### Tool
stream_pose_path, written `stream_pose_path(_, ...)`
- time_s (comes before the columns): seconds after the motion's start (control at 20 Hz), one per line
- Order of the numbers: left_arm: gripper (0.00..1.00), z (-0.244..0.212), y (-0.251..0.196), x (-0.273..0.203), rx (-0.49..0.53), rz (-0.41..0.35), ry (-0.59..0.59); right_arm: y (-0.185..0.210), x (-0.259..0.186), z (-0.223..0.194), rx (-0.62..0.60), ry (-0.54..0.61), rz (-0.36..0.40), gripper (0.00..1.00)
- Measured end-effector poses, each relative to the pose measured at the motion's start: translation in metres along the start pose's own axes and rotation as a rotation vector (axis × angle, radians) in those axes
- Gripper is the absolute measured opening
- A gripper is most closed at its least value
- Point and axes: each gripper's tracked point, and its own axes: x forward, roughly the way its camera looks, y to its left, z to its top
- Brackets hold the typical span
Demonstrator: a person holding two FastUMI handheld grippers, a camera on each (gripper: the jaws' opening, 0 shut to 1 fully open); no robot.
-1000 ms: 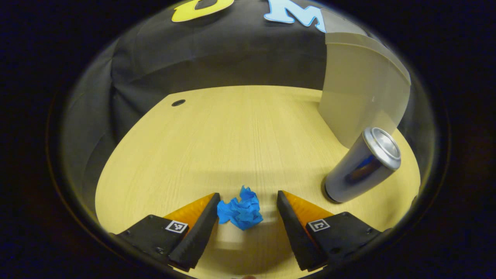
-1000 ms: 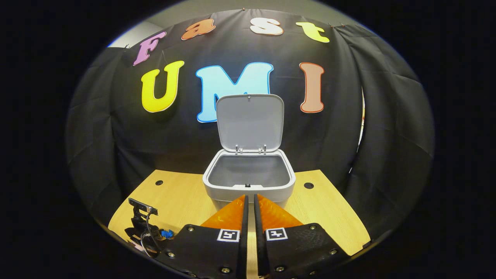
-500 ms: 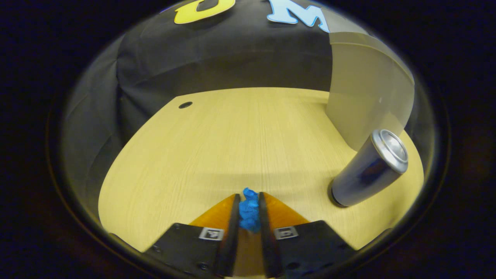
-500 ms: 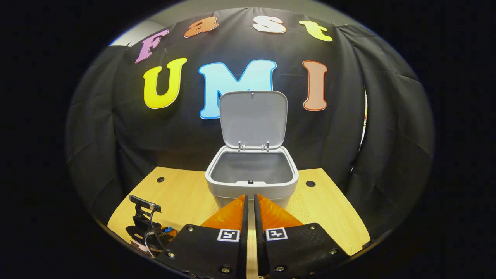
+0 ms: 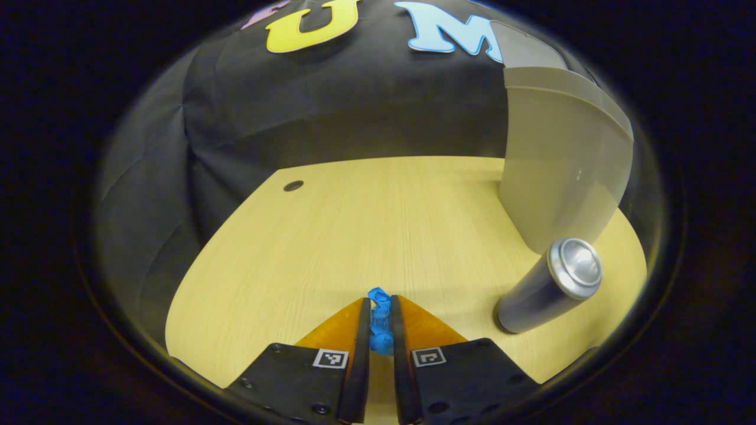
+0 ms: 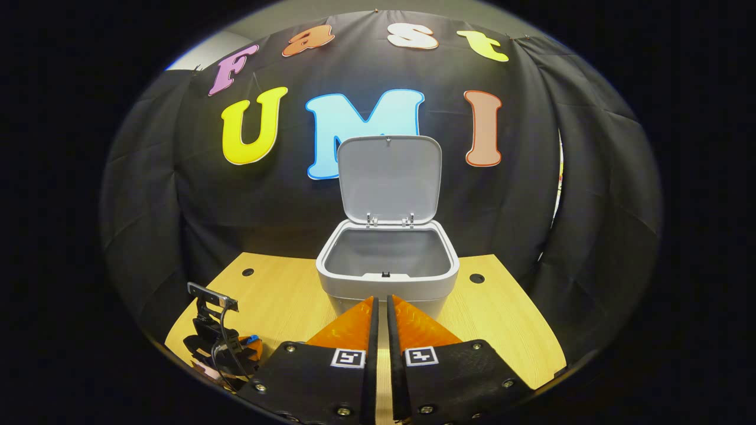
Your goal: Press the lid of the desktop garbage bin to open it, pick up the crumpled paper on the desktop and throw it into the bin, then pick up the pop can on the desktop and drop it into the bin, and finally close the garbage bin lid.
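Left gripper view: your left tool (image 5: 378, 321) has just closed on the crumpled paper (image 5: 380, 321) and lifted slightly off the table (image 5: 354, 224); the pop can (image 5: 546, 286) stands beyond. Your right tool (image 6: 381, 330) is closed, empty; carry the paper to the open bin (image 6: 387, 277).

Left claw (image 5: 378, 321): two wedge-shaped fingers on flat black mounts, one square black-and-white tag each, dark screw heads along the lower frame edge. Right claw (image 6: 381, 321): same build, ribbed finger faces, silver screws on the mounts. In the right gripper view's lower left, the left claw shows a black bracket with looping cable.
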Motion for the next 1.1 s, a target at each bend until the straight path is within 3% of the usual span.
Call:
stream_pose_path(0.75,0.25,0.172,-0.051,-0.051,-0.020,-0.102,-0.286,-0.020,-0.007,-0.012,0.047,0.000,-0.019,0.10)
stream_pose_path(0.8,0.27,0.183,-0.057,-0.054,-0.014,-0.113,-0.306,-0.022,-0.008,-0.013,0.050,-0.002,-0.024,0.10)
stream_pose_path(0.95,0.22,0.213,-0.080,-0.067,0.023,-0.148,-0.366,-0.033,-0.012,-0.014,0.062,-0.008,-0.044,0.10)
stream_pose_path(1.0,0.27,0.222,-0.089,-0.072,0.037,-0.160,-0.387,-0.037,-0.013,-0.016,0.069,-0.008,-0.051,0.10)
stream_pose_path(1.1,0.27,0.238,-0.105,-0.083,0.065,-0.182,-0.424,-0.045,-0.015,-0.021,0.085,-0.003,-0.066,0.10)
